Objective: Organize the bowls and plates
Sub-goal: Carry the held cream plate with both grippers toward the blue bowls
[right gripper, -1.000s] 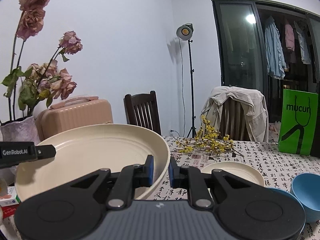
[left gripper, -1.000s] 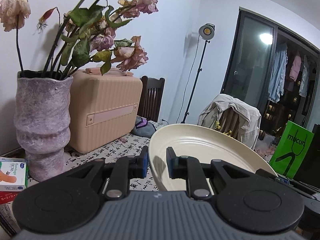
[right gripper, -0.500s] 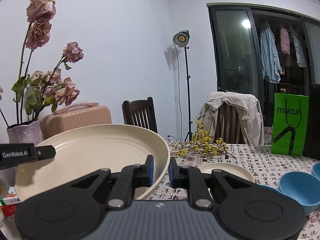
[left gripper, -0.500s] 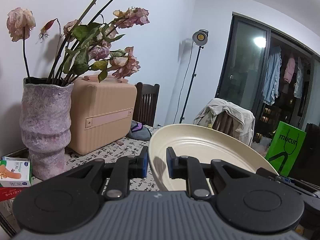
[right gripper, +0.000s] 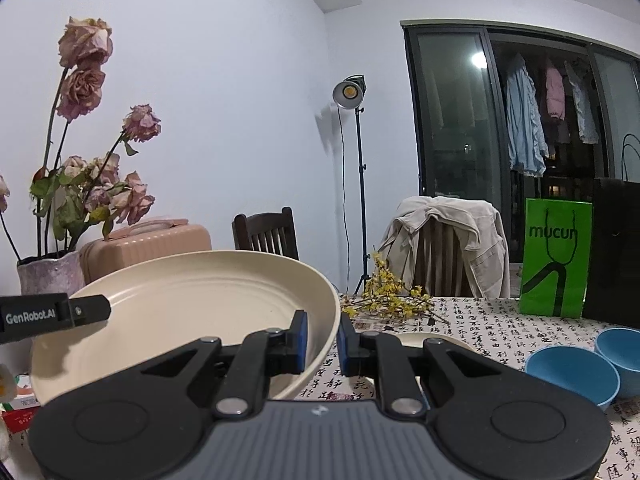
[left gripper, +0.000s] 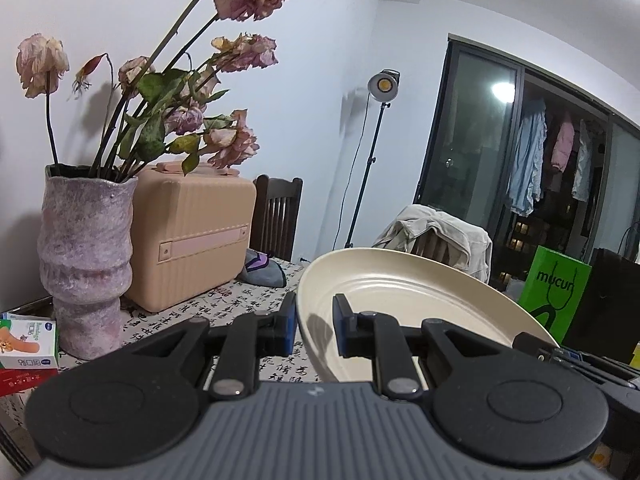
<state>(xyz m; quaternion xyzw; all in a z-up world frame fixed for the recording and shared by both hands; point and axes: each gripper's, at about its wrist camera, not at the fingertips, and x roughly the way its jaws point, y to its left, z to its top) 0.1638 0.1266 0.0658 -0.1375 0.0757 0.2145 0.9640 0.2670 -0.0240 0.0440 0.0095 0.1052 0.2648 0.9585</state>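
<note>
Between the two claws hangs a large round cream plate (right gripper: 188, 312), held clear above the patterned worktop (right gripper: 480, 328). Left claw (left gripper: 315, 326) is clamped on the plate's left rim; right claw (right gripper: 322, 338) is clamped on the opposite rim, so the plate spans from one to the other. Just beyond and below the right claw lies a smaller cream plate (right gripper: 440, 339), nearer to that claw; two blue bowls (right gripper: 572, 372) sit to its right.

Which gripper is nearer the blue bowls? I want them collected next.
Right. The right gripper, shut on the cream plate's rim, has the blue bowls just to its right; the left gripper holds the plate's opposite rim.
</note>
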